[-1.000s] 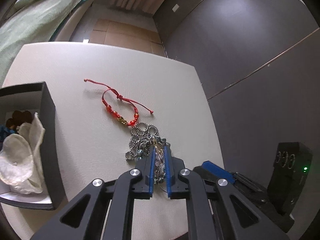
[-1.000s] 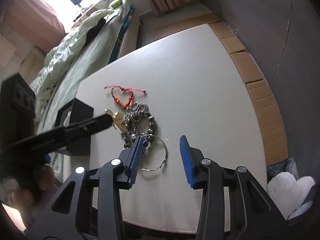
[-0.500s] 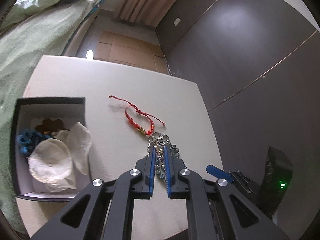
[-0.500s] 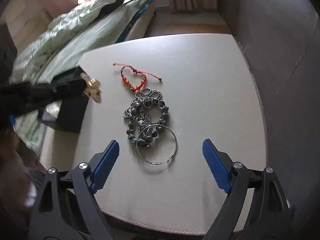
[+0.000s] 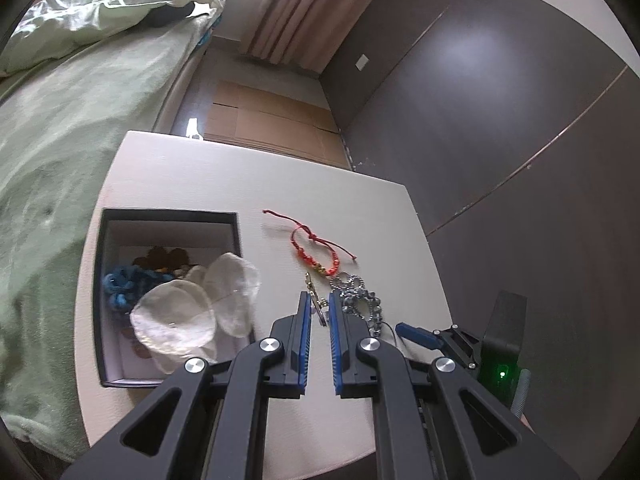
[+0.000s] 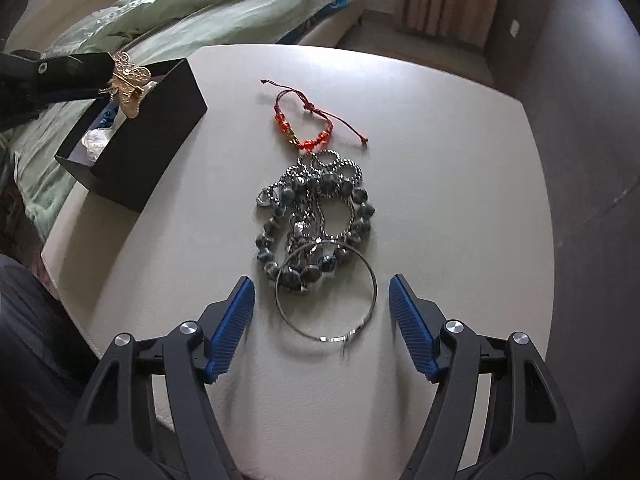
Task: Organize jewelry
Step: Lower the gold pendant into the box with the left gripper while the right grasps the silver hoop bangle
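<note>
Right wrist view: my left gripper is clamped on a gold filigree butterfly ornament above the black open jewelry box. My right gripper is spread wide around a thin silver bangle on the white table.

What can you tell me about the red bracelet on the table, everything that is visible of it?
The red bracelet is a thin red cord loop, knotted at the far side, with two loose cord ends spreading outward. Shiny red beads and a few gold-looking ones sit along its near side. It lies flat on the white table, beyond the pile of silver chains and dark beads, whose top rings it meets or nearly touches. Neither gripper touches it.
</note>
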Tool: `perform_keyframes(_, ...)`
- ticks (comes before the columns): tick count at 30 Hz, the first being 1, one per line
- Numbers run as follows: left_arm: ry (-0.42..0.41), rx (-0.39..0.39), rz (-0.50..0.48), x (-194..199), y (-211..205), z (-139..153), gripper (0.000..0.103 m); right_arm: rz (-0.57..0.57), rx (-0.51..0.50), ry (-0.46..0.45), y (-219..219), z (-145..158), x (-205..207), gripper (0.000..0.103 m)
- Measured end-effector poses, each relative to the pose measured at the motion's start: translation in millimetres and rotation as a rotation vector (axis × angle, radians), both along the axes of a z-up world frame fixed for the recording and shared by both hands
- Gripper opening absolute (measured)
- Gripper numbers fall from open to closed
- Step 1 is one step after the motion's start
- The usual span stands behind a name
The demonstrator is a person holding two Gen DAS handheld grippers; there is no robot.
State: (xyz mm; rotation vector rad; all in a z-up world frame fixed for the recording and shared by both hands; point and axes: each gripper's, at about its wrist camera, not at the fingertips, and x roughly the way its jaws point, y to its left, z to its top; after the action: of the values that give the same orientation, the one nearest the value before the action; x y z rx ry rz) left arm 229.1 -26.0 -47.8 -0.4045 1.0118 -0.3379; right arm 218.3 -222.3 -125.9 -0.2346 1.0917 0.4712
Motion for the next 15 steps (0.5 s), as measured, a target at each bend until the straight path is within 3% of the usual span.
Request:
perform_keyframes(3, 0.0, 0.003, 0.008, -1, 7, 1, 0.007, 0.023, -0.007, -0.025, 3, -1, 0, 0.068)
perform_keyframes(5, 0.001, 0.005, 0.015, -3, 12, 0, 0.007, 0.009, -0.009, -0.028, 0, 0, 2, 0.053)
perform_keyframes(6, 0.003, 0.006, 0.019, -3, 14, 0, 0.007, -0.003, 0.004, -0.024, -4, 2, 3, 0.051)
perform_keyframes(15, -0.016, 0.0, 0.043, -6, 28, 12, 0.007, 0.003, 0.037, -0.03, 3, 19, -5, 0.05)
